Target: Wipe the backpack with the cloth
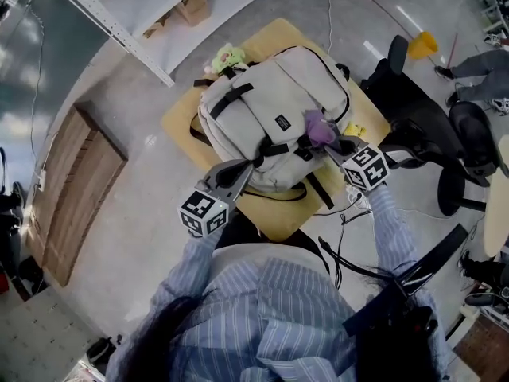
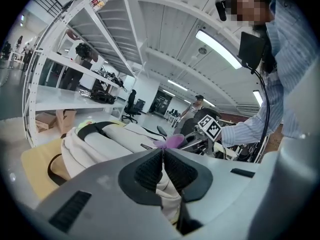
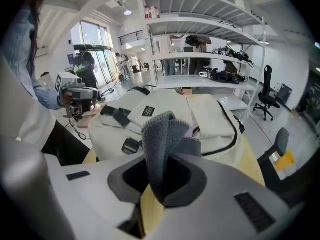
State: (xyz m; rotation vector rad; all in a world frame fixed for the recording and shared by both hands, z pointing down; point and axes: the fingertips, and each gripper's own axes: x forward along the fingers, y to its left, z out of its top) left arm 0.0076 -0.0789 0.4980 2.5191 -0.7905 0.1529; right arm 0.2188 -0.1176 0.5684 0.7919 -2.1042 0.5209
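A beige backpack (image 1: 270,110) with black straps lies flat on a small yellow table (image 1: 274,216). My right gripper (image 1: 332,144) is shut on a purple-grey cloth (image 1: 318,127), which rests on the backpack's near right part. In the right gripper view the folded cloth (image 3: 162,134) stands up from between the jaws of my right gripper (image 3: 165,176), with the backpack (image 3: 165,104) behind it. My left gripper (image 1: 248,165) is at the backpack's near edge by a black strap. In the left gripper view my left gripper (image 2: 163,169) is shut on beige backpack fabric (image 2: 167,196).
A green plush toy (image 1: 228,56) lies at the table's far edge. Black office chairs (image 1: 413,102) stand close on the right, with cables (image 1: 343,223) hanging by the near right corner. A white shelf rack (image 1: 111,22) and a cardboard box (image 1: 189,8) are at the back left.
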